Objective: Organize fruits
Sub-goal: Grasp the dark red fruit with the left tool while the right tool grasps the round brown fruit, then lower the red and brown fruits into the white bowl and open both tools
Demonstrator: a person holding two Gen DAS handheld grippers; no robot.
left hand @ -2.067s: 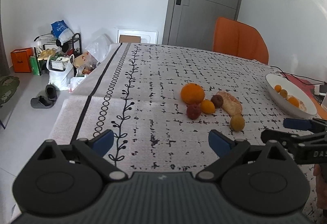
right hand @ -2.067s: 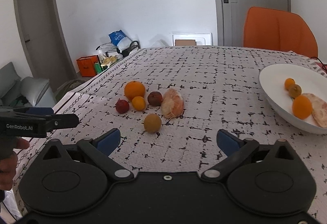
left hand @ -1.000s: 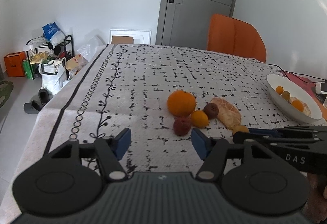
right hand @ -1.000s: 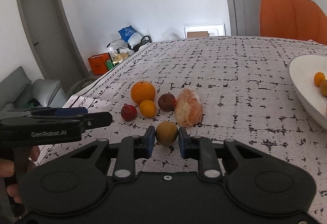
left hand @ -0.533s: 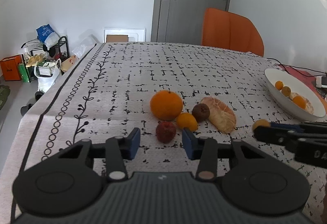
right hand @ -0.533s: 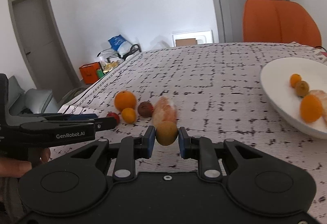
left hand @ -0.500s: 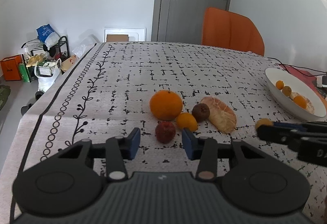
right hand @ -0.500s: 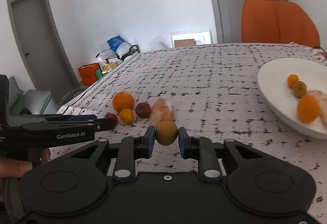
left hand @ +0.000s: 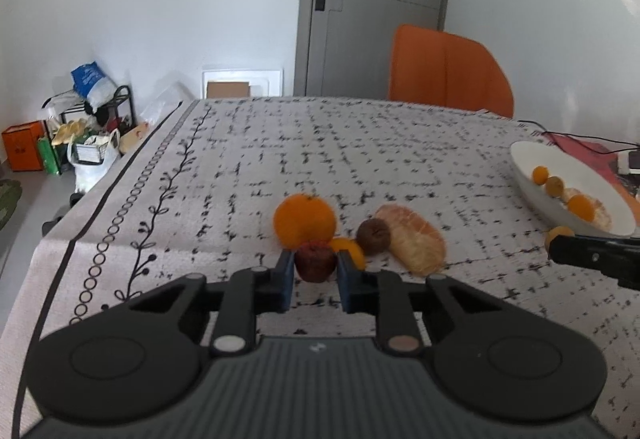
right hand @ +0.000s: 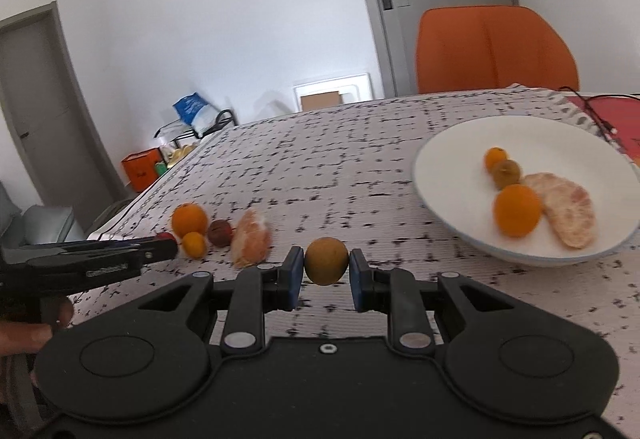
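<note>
over the tablecloth [left hand: 248,175], red fruit [left hand: 315,261] sits between left tongs [left hand: 313,281].

A home dining room: a table under a white cloth with black dashes and a vine border [left hand: 248,167] stands in a plain white-walled room. An orange padded chair [left hand: 448,71] sits at its far side before a grey door with a black lever handle [left hand: 376,3]. A black wire rack crowded with bags and household clutter [left hand: 92,119] stands against the wall, an orange box [left hand: 23,145] beside it.
</note>
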